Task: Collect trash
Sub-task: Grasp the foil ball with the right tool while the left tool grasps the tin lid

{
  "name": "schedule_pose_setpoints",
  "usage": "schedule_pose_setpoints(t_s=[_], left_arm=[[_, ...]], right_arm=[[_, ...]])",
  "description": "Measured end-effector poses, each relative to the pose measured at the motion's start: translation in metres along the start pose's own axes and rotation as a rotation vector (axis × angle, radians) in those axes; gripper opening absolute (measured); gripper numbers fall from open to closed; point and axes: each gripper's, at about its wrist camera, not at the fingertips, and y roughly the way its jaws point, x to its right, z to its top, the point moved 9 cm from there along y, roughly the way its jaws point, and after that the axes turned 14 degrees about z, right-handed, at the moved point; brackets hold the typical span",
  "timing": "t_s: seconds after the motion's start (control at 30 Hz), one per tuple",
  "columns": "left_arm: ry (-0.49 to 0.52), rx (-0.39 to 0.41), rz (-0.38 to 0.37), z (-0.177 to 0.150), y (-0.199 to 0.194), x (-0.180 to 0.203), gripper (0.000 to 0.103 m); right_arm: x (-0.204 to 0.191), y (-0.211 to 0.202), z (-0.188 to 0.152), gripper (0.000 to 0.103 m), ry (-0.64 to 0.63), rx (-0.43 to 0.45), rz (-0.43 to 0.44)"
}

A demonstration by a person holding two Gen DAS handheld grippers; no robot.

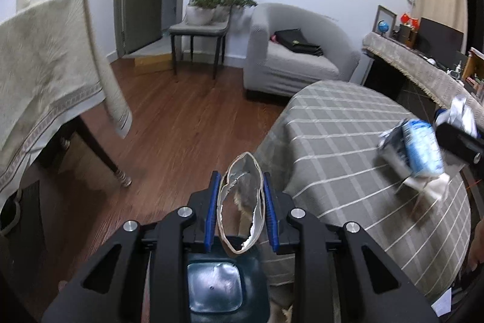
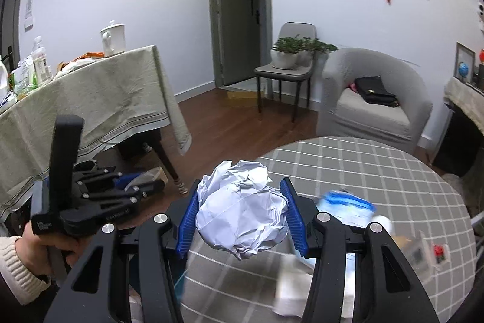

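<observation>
Two claws each carry a piece of trash. The left claw (image 1: 241,202) is narrowed onto a torn, foil-lined wrapper (image 1: 240,202), its blue pads pressing both sides, above a dark bin (image 1: 227,286) on the wooden floor (image 1: 181,126). The right claw (image 2: 242,217) stands wider, clamped on a crumpled white paper ball (image 2: 242,211) over the checked desk (image 2: 363,171), where a blurred blue-and-white packet (image 2: 348,208) lies just beside it.
</observation>
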Motion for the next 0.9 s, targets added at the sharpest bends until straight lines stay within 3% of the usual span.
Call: schedule_pose_setpoints(t_s=[0.4,0.63,0.9], left_arm=[[0.007,-0.207,0.017,-0.067,0.036,-0.044,0.029],[0.097,-0.315,0.04,-0.115,0.055,-0.055,0.029],[0.13,-0.433,0.035,-0.162,0.072,-0.063,0.029]], right_arm=[[-0.039,0.057,-0.006,0.052,0.024,-0.068,0.103],[-0.06,0.099,-0.029,0.052,0.075,-0.168,0.164],[-0.081,0.135,-0.054,0.053,0.078,-0.279,0.19]])
